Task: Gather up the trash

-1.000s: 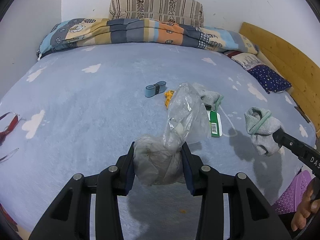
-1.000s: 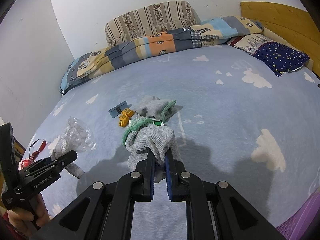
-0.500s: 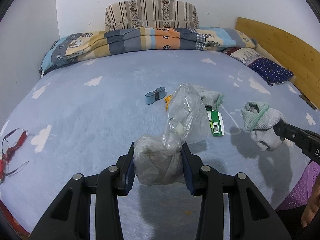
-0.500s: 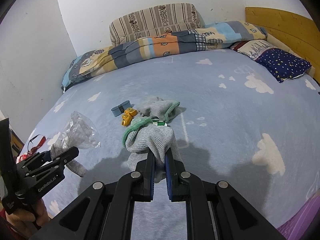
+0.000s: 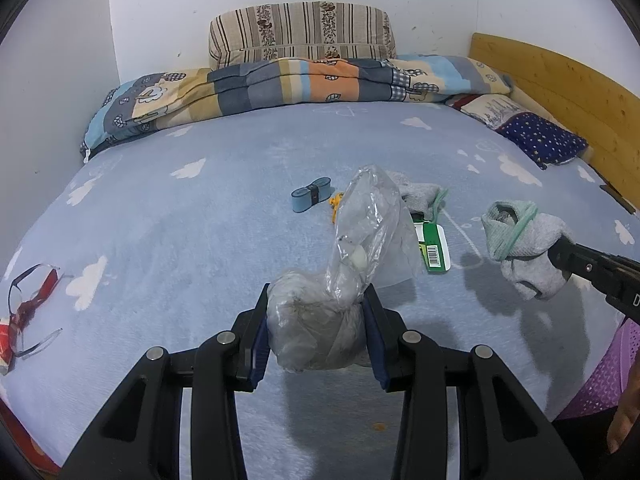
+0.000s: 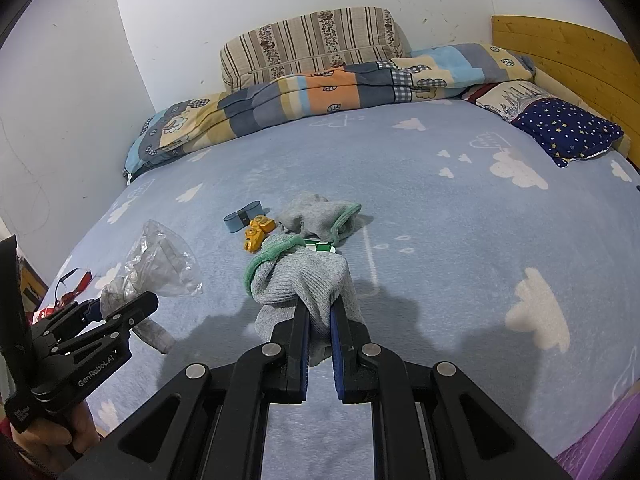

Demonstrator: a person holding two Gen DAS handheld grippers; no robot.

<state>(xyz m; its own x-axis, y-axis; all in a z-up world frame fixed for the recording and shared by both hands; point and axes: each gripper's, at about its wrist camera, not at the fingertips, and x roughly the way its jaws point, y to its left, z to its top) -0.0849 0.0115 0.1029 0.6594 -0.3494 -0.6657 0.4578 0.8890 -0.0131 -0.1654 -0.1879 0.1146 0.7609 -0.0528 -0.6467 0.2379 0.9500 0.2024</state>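
Note:
My left gripper [image 5: 316,320] is shut on a crumpled clear plastic bag [image 5: 352,264] with grey stuff inside, held above the blue bed sheet [image 5: 180,240]. From the right wrist view the same bag [image 6: 160,268] hangs at the left gripper [image 6: 120,306]. My right gripper [image 6: 320,320] is shut on a grey sock with a green cuff [image 6: 304,276], lifted off the bed; the left wrist view shows that sock [image 5: 524,244] at the right. On the sheet lie a second grey sock [image 6: 320,218], a green barcode card [image 5: 434,246], a blue wristband [image 5: 311,199] and a small yellow toy [image 6: 258,232].
A folded patchwork quilt [image 5: 304,84] and a striped cushion [image 5: 300,32] lie at the far wall. A star-print pillow [image 6: 568,132] sits by the wooden headboard [image 5: 560,80]. Glasses with a red strap [image 5: 32,300] rest at the left edge. A purple basket [image 5: 600,376] stands at lower right.
The left wrist view has rolled and tilted a little, so the bed sits more level in it. Both grips are unchanged, and the right gripper has barely moved.

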